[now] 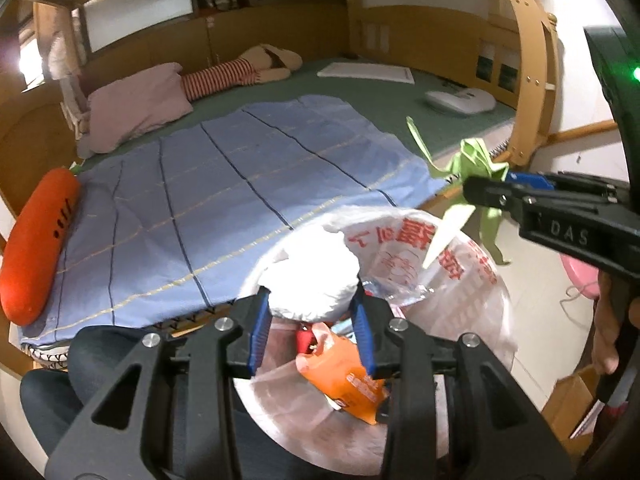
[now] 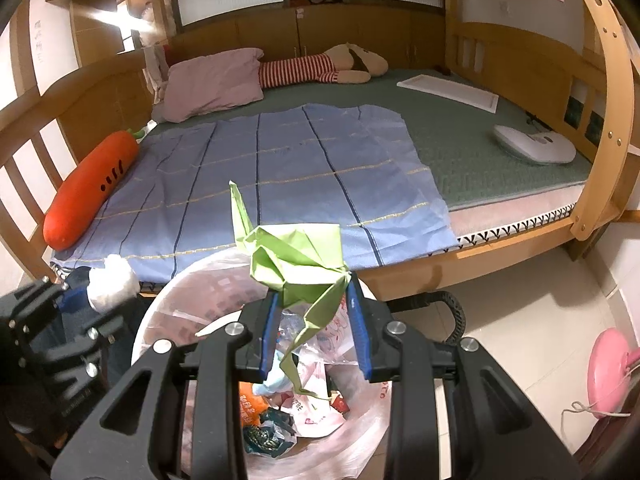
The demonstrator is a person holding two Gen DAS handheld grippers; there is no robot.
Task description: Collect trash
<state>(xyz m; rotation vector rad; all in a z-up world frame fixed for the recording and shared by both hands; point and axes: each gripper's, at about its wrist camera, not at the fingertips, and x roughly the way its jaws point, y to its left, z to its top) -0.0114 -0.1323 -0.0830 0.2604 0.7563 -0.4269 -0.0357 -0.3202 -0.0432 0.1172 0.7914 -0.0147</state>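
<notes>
Two scraps hang over the bin (image 2: 160, 320): a tissue wad (image 1: 312, 284) clamped in the left gripper (image 1: 312, 320), green paper (image 2: 300, 264) pinched by the right gripper (image 2: 312, 328). Wrappers already lie inside; both scraps remain to be dropped. No litter shows on the bed (image 2: 480, 148).

Warm indoor light, heavy fisheye bending

Bright glare enters from the window (image 1: 30, 60) far left; the white tissue (image 1: 312, 280) is overexposed, the trash bag (image 1: 460, 300) slightly motion-blurred, the bed frame (image 2: 612, 120) curves, and corners fall dark.
</notes>
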